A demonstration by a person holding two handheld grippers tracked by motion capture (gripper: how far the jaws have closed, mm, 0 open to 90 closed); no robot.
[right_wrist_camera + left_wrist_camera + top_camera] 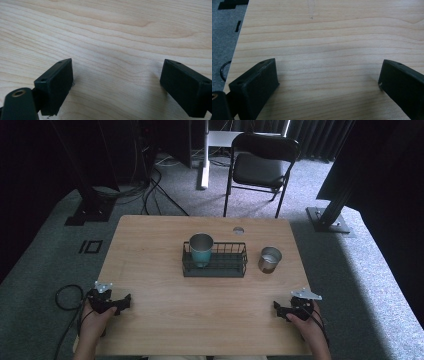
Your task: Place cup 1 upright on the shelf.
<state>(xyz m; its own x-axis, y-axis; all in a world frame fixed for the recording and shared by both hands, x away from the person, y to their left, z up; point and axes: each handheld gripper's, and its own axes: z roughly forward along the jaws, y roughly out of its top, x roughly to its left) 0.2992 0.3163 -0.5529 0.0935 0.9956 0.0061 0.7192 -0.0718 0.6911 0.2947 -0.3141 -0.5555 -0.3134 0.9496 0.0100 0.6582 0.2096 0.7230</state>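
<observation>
Left black two-jaw gripper point(124, 303) at near-left edge of light wooden table point(165, 320), jaws wide apart, nothing between them but bare wood. Right black two-jaw gripper point(278, 309) at near-right edge, jaws likewise spread, empty. Beyond both, mid-table: dark wire rectangular basket point(225, 268). Teal metal cup point(201, 250) upright inside basket's left end. Small silver metal cup point(269, 259) upright just right of basket, apart from it. Black folding chair point(260, 167) well beyond basket, past table.

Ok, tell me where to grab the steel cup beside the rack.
Probably the rim of the steel cup, from above with the right gripper: it stands upright, mouth open, apart from the rack, so one jaw can go inside and one outside.
</observation>
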